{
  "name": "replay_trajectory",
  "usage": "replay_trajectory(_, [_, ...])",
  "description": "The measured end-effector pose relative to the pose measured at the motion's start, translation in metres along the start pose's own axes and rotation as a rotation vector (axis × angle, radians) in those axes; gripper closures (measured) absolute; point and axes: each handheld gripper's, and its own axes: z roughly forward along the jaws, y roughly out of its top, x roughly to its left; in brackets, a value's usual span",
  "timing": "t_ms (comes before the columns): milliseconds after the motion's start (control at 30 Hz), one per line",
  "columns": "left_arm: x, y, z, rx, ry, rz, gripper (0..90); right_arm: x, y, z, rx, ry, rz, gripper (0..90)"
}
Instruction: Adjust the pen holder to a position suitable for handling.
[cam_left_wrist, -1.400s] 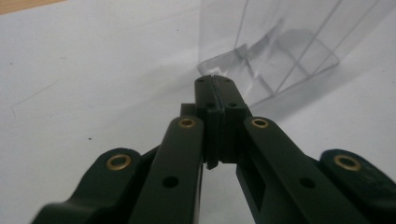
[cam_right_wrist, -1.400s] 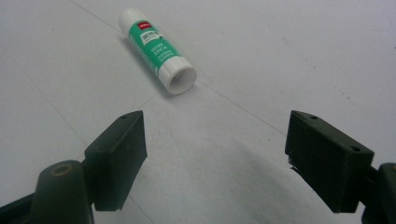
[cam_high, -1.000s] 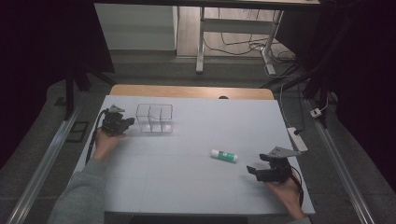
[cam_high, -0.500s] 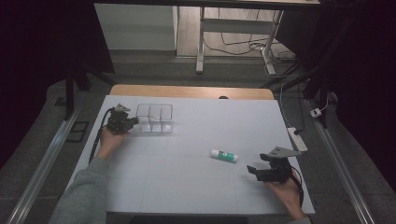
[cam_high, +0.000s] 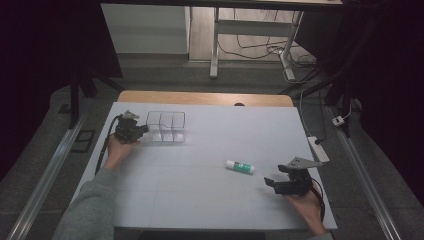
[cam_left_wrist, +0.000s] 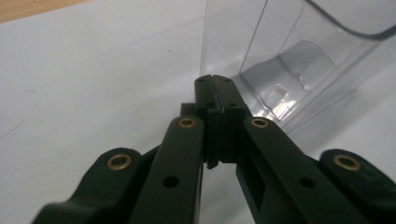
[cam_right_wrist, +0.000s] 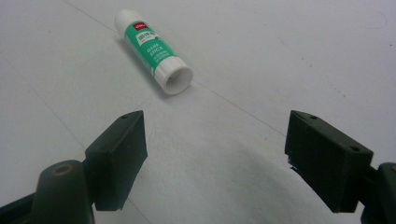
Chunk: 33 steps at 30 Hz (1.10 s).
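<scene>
A clear plastic organizer (cam_high: 166, 126) with several compartments stands at the table's back left. My left gripper (cam_high: 143, 129) is shut right at its left end. In the left gripper view the jaws (cam_left_wrist: 215, 83) are pressed together with nothing between them, tips at the organizer's (cam_left_wrist: 299, 56) near corner; I cannot tell whether they touch it. A green and white glue stick (cam_high: 240, 167) lies on its side right of the middle. My right gripper (cam_high: 270, 183) rests just right of it, open. In the right gripper view, the glue stick (cam_right_wrist: 154, 51) lies ahead of the gripper (cam_right_wrist: 217, 140), apart from it.
A white sheet (cam_high: 210, 200) covers the table, and a strip of bare wood (cam_high: 205, 98) shows along the far edge. A white power strip (cam_high: 319, 149) lies off the right edge. Table legs and cables (cam_high: 250, 45) stand on the floor beyond.
My left gripper has moved a little to the right, up to the organizer's left end. The right gripper and the glue stick have not moved.
</scene>
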Motion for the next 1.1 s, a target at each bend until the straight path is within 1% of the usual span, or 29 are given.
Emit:
replay_trajectory(233, [-0.002,0.002,0.001,0.001,-0.005,0.007,88.9,0.0,0.0,0.0,-0.001,0.004,0.003,20.5])
replay_trajectory(400, [-0.005,0.004,0.003,0.0,-0.013,0.02,88.9,0.0,0.0,0.0,0.003,0.001,0.001,20.5])
replay_trajectory(533, [-0.007,0.006,0.005,-0.003,-0.021,0.019,88.8,0.0,0.0,0.001,0.006,0.0,0.0,20.5])
replay_trajectory(667, [-0.009,0.008,0.006,0.001,-0.025,0.03,88.9,0.0,0.0,0.001,0.006,-0.001,0.001,20.4])
replay_trajectory(767, [-0.01,0.009,0.006,0.001,-0.029,0.03,88.9,0.0,0.0,0.001,0.007,-0.002,0.0,20.5])
replay_trajectory(1100, [-0.018,0.013,0.011,0.007,-0.047,0.048,88.8,0.001,0.0,0.001,0.007,-0.001,-0.003,20.5])
